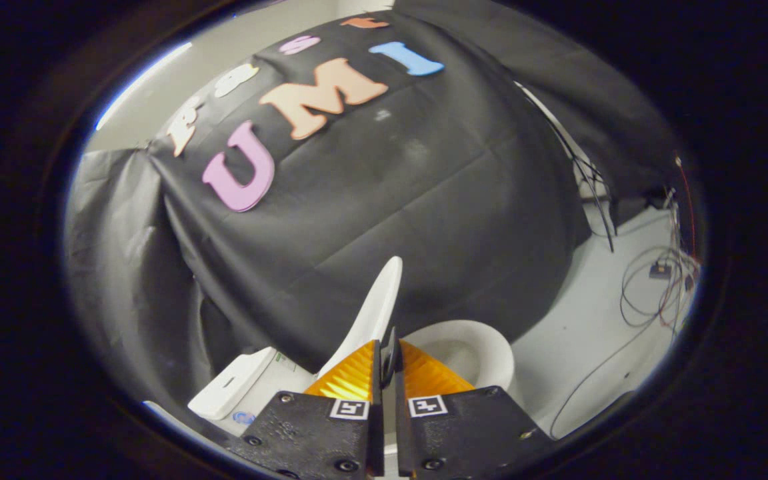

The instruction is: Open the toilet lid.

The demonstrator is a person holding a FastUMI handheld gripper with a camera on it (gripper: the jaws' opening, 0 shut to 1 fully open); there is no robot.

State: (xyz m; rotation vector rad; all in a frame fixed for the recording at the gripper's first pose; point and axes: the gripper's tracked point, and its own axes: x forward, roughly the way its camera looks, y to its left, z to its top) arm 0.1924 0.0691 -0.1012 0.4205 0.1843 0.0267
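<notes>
- Far left there's just the booth's black cloth wall [424, 200], hanging in folds and running across behind everything.
- Low down, left of the fingers, sits the white toilet tank [234, 387]. Flat top, with what looks like a small button slot in it.
- Next over is the toilet lid [374, 310]. It's raised, standing up on edge and tilted a bit, and its lower end drops right down into the fingers.
- The gripper [389, 363] has its jaws pulled in narrow with just a thin slit between them. The lid's edge seems to sit in that slit, so it looks pinched, though I can't really see the contact itself.
- Just right of the fingers the white toilet bowl [474, 350] is uncovered.
- Further right is pale floor [591, 320], and at the far right a messy tangle of cables [657, 287] lying on it.
</notes>
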